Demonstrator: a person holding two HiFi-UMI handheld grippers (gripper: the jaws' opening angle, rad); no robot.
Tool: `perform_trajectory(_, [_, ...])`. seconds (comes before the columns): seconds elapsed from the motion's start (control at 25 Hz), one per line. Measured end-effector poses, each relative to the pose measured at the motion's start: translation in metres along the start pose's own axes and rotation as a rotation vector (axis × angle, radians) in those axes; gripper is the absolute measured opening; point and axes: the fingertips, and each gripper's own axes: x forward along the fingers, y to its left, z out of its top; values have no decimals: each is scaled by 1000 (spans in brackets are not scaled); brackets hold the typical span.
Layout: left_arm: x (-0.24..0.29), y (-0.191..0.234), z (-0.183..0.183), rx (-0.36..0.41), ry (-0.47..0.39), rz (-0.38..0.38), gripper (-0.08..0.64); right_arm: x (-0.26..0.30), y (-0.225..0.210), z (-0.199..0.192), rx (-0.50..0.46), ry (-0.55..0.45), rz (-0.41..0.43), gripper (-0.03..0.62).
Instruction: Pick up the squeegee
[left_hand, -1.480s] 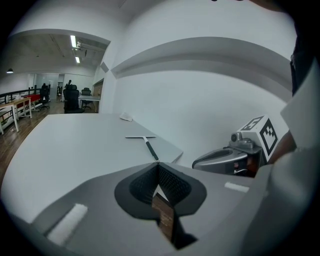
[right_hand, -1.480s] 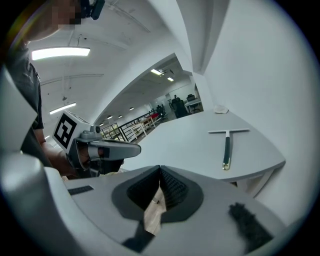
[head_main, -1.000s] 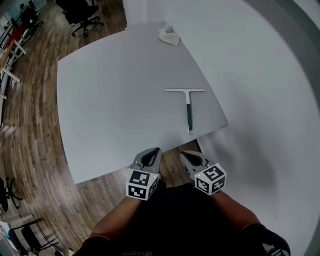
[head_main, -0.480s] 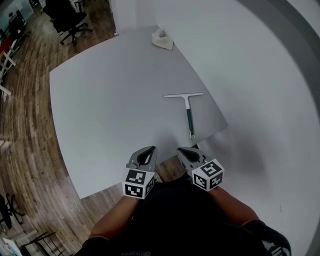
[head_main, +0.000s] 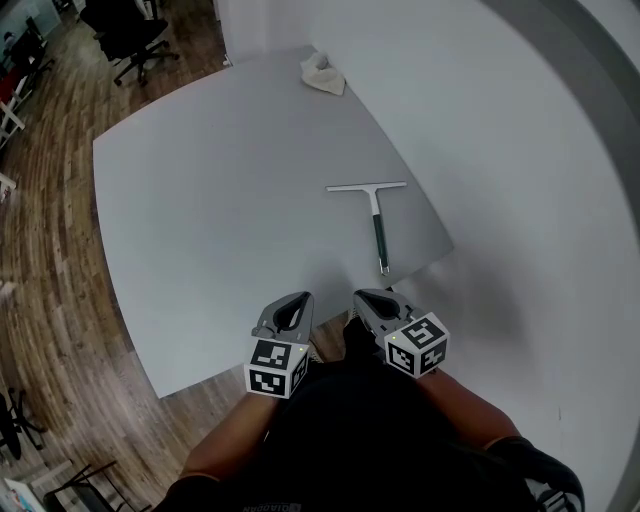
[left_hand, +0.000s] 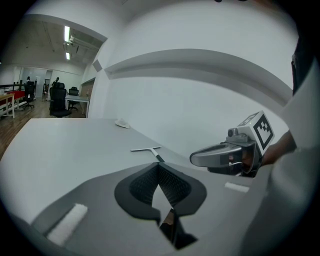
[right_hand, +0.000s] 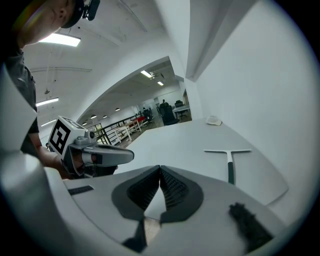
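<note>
Wood-plank floor (head_main: 50, 250) fills the left side of the head view, with a black office chair (head_main: 125, 35) standing on it at the far left corner. Next to it comes the broad grey table (head_main: 220, 200), whose top is mostly bare.

At the table's near edge, the left gripper (head_main: 295, 300) hovers low with its marker cube towards the person. In the left gripper view its two black ribbed pads are pressed together at the tips with nothing between them. Far beyond it, at the table's far corner, lies a small crumpled pale cloth (head_main: 323, 75).

Just beside the left gripper and level with it, the right gripper (head_main: 365, 297) points the same way over the near edge. The right gripper view shows its pads meeting in a closed line, also pinching nothing. The two grippers sit side by side and do not touch.

The squeegee (head_main: 376, 225) lies flat on the table near the right edge, ahead of the right gripper and a little to its right, well apart from both grippers. Its pale blade bar runs crosswise at the far end. Its dark green handle points back towards the near right corner of the table and ends just short of the edge.

A plain white wall (head_main: 520, 200) rises to the right of the table.
</note>
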Motion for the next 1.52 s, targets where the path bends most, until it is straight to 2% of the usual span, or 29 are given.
perform_trajectory(0.44, [6, 5, 18, -6, -17, 61, 6, 11, -9, 14, -29, -1, 56, 6])
perform_trajectory(0.6, [15, 6, 16, -10, -3, 67, 6, 12, -22, 18, -25, -5, 51, 6])
perform_trajectory(0.84, [44, 11, 21, 15, 32, 100, 8, 21, -72, 17, -1, 20, -11, 6])
perform_trajectory(1.04, [74, 11, 10, 41, 117, 69, 6, 43, -129, 13, 10, 65, -104, 9])
perform_trajectory(1.24, [86, 4, 4, 48, 182, 53, 8, 63, -179, 5, 34, 118, -168, 95])
perform_trajectory(1.52, [84, 13, 2, 11, 202, 118, 8, 100, -240, -21, 111, 246, -237, 155])
